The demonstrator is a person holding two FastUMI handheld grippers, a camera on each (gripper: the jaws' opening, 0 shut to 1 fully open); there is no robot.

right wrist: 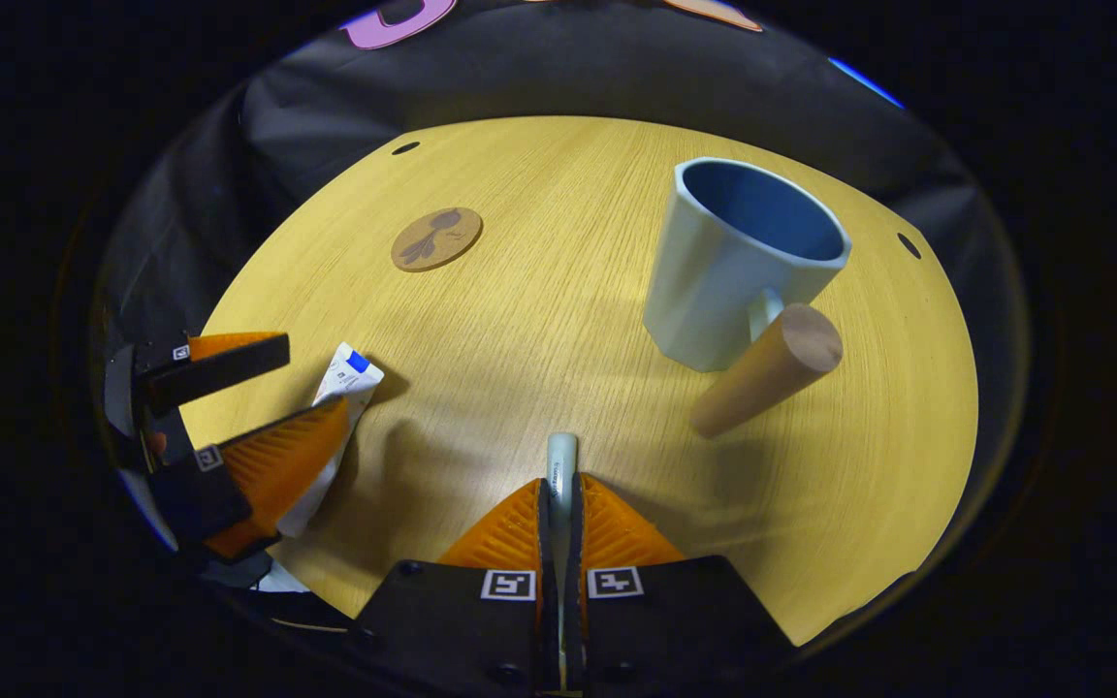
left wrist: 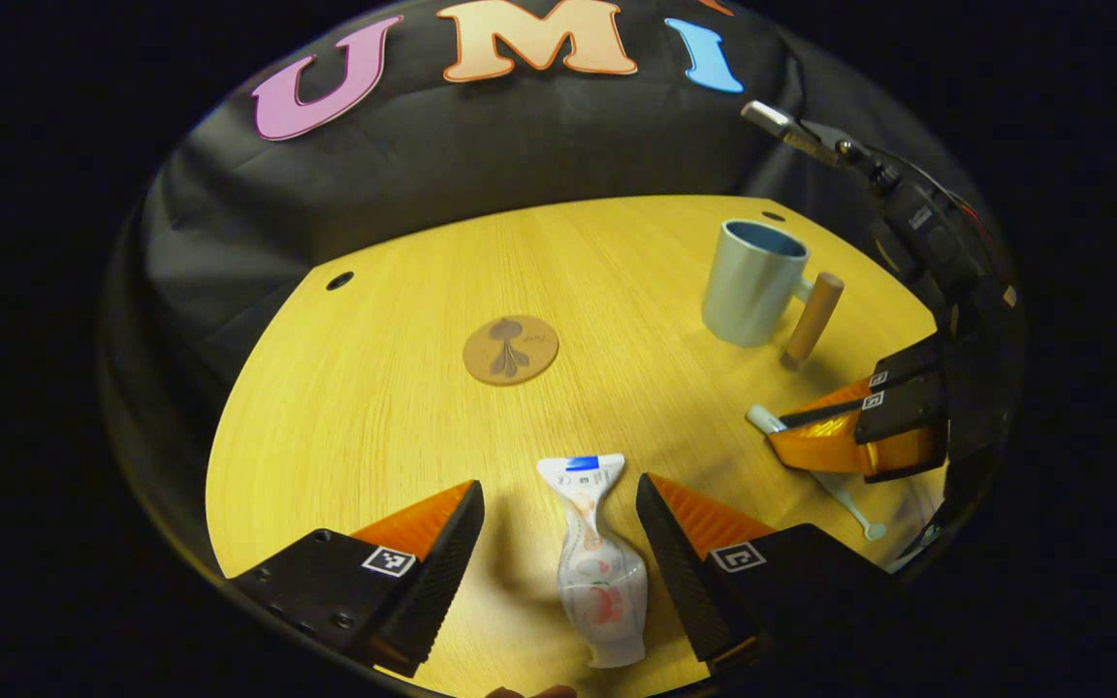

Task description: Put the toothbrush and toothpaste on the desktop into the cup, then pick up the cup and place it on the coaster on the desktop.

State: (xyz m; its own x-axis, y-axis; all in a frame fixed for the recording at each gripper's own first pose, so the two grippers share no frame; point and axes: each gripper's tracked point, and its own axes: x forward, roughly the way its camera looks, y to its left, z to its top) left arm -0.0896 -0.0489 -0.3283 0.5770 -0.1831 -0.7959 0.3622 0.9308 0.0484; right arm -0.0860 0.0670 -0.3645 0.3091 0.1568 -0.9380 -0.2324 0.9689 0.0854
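Wood-grain worktop [left wrist: 384,388] carries a round coaster [left wrist: 510,350] near its centre and a pale blue cup [right wrist: 738,262] with a wooden handle, standing upright and well apart from it. Left gripper [left wrist: 558,553] holds its fingers spread on either side of the toothpaste [left wrist: 599,567], which lies flat. Right gripper [right wrist: 559,523] has its fingers clamped on the toothbrush [right wrist: 560,465] handle, low over the worktop.

Pale blue cup [right wrist: 728,262] with tan handle [right wrist: 767,368], brown leaf-printed coaster [left wrist: 510,349], yellow wood-grain desktop [left wrist: 403,407].
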